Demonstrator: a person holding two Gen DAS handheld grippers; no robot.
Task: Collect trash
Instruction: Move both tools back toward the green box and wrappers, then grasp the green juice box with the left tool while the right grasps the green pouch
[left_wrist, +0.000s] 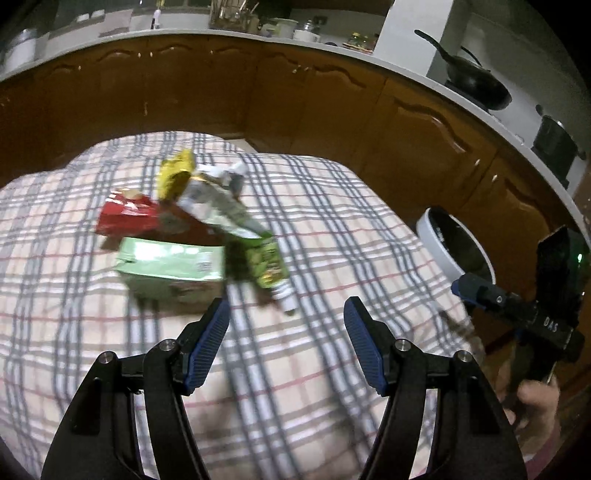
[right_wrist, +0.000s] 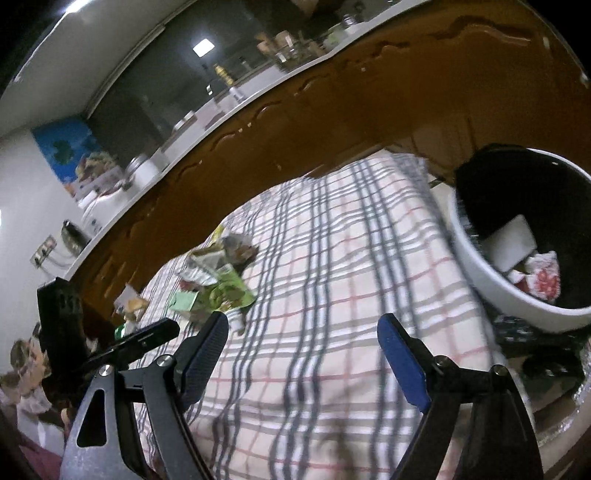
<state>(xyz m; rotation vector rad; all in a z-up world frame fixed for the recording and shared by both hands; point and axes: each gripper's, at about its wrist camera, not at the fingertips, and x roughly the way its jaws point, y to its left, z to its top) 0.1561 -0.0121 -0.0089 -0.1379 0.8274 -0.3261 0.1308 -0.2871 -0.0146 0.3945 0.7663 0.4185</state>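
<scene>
I see both claws, left claw (left_wrist: 286, 325) and right claw (right_wrist: 303, 345), released and empty above the checked worktop (left_wrist: 332, 229); wrappers (left_wrist: 192, 229) piled ahead, bin (right_wrist: 476, 266) at right.

The right gripper (right_wrist: 303, 354) hangs over a plaid tablecloth (right_wrist: 332, 258) with its blue-padded fingers (right_wrist: 400, 363) spread wide and nothing between them. Ahead to the left, a blurred heap of wrappers (right_wrist: 218, 284) lies on the cloth, green and silver packets among them. At the right edge stands a white trash bin (right_wrist: 476, 269) with a black liner, holding a white box (right_wrist: 511, 242) and a red-and-white wrapper (right_wrist: 543, 278). Brown cabinets (right_wrist: 332, 122) curve behind.
</scene>
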